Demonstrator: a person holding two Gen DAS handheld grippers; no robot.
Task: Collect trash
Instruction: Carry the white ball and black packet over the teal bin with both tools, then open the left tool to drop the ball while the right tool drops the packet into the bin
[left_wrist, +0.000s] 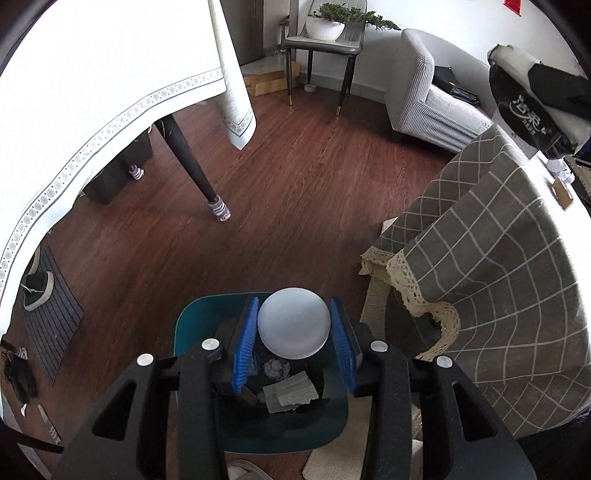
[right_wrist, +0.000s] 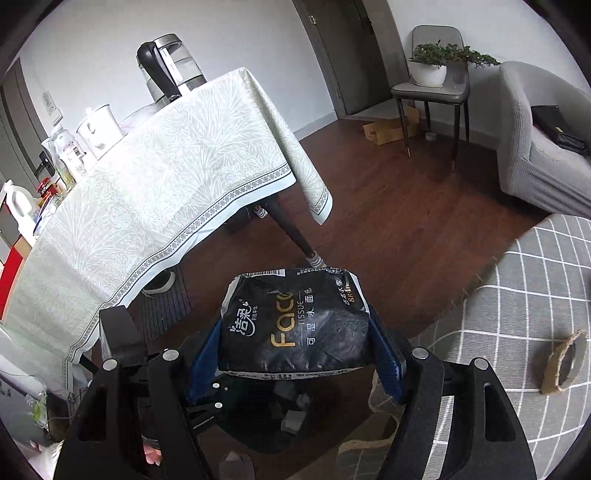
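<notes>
1. The big desk (right_wrist: 155, 192) has a pale cloth on it and stands on the brown wood floor (left_wrist: 295, 184).
2. A smaller desk (left_wrist: 498, 266) with a gray checked cloth is on the right side.
3. The teal trash bin (left_wrist: 192, 325) sits on the floor, under the left claw (left_wrist: 293, 325). Paper scraps (left_wrist: 290, 391) lie inside it.
4. The right claw (right_wrist: 295, 339) squeezes a black tissue pack (right_wrist: 295, 321) between its blue fingers (right_wrist: 388, 354).
5. The left claw grips a white round lid (left_wrist: 293, 326), right above the bin.
6. A brown tape ring (right_wrist: 563, 362) lies on the checked cloth.
</notes>
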